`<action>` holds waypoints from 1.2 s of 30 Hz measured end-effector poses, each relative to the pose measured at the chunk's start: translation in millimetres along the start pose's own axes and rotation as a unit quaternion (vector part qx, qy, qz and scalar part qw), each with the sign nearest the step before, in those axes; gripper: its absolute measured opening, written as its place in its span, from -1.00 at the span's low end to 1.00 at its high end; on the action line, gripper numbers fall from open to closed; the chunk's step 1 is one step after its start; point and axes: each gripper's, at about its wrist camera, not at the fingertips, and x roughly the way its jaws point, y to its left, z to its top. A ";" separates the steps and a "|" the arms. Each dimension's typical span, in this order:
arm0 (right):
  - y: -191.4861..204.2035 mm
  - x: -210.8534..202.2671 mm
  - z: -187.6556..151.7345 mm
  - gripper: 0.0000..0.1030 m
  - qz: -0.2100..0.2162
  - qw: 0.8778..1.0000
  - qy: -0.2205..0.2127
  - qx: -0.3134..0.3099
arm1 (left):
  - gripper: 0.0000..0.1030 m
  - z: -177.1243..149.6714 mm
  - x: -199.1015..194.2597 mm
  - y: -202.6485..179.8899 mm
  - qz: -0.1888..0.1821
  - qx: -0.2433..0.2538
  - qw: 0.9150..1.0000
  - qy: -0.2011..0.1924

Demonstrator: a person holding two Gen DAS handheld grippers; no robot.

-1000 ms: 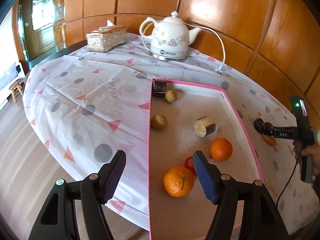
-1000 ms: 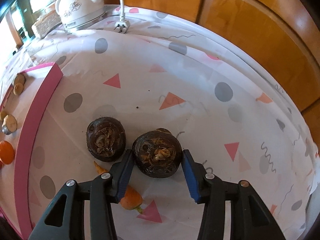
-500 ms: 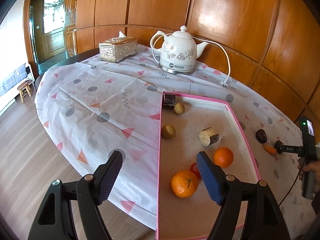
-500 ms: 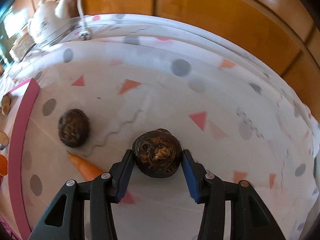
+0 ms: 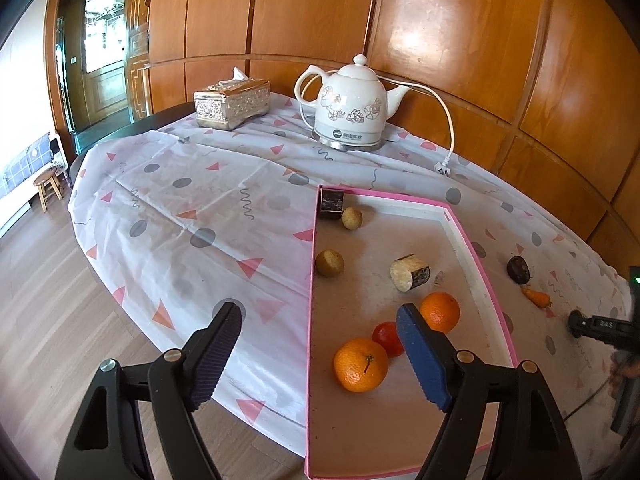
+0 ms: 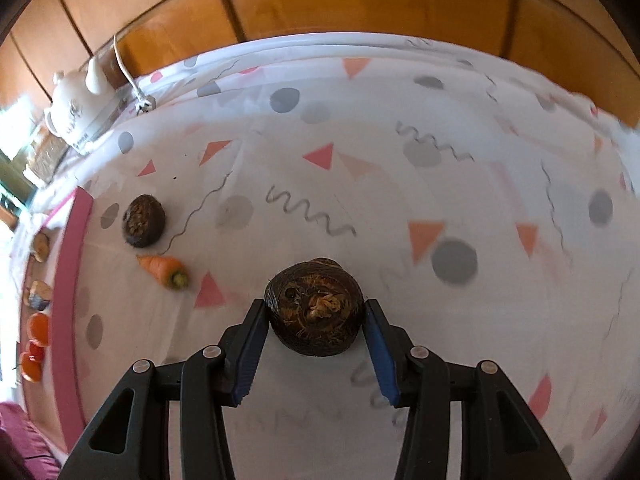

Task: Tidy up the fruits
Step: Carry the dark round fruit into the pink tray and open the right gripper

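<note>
My right gripper [image 6: 315,330] is shut on a dark brown round taro-like root [image 6: 316,307] and holds it above the patterned tablecloth [image 6: 400,200]. A second brown root [image 6: 143,220] and a small carrot [image 6: 164,270] lie on the cloth to its left, next to the pink-rimmed tray [image 6: 70,300]. My left gripper [image 5: 320,356] is open and empty over the tray's near left edge [image 5: 310,320]. The tray holds two oranges [image 5: 361,365] [image 5: 440,311], a red fruit [image 5: 387,338], two small brown fruits [image 5: 329,263] and two cut stem pieces [image 5: 410,278].
A white kettle [image 5: 352,108] with a cord and plug [image 5: 442,168] and a silver tissue box [image 5: 231,104] stand at the table's far side. Wooden wall panels run behind the table. The table edge and wooden floor lie to the left.
My right gripper has lifted the root off the cloth and carried it to the right, away from the other root and the carrot. My left gripper has pulled back and up a little.
</note>
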 end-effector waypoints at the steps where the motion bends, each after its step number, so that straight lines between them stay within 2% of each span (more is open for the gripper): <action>1: -0.8 -3.5 -4.0 -0.06 0.006 1.000 -0.002 0.004 | 0.56 -0.4 0.0 -0.1 0.000 0.000 1.000 0.000; 4: 1.1 -14.6 -16.2 -0.06 0.029 1.000 -0.005 0.004 | 0.56 -1.2 -0.1 -2.1 0.000 0.003 1.000 -0.001; 8: 30.8 -26.9 -27.8 -0.06 0.063 0.997 -0.008 -0.036 | 0.56 -0.5 -0.7 -3.0 0.001 0.005 1.000 -0.005; 15: 119.7 -39.4 -32.9 -0.06 0.134 0.983 -0.010 -0.128 | 0.56 -0.1 -3.9 -2.8 0.003 0.007 1.000 -0.013; 20: 179.3 -40.0 -32.6 -0.06 0.166 0.970 -0.006 -0.180 | 0.56 0.7 -6.3 -2.6 0.004 0.008 1.000 -0.021; 27: 240.5 -27.4 -31.8 -0.04 0.172 0.960 0.004 -0.221 | 0.56 0.8 -6.8 -2.3 0.004 0.010 1.000 -0.021; 36: 251.3 -17.5 -39.9 -0.03 0.161 0.959 0.007 -0.233 | 0.56 -0.7 -3.2 -1.9 0.003 0.008 1.000 -0.014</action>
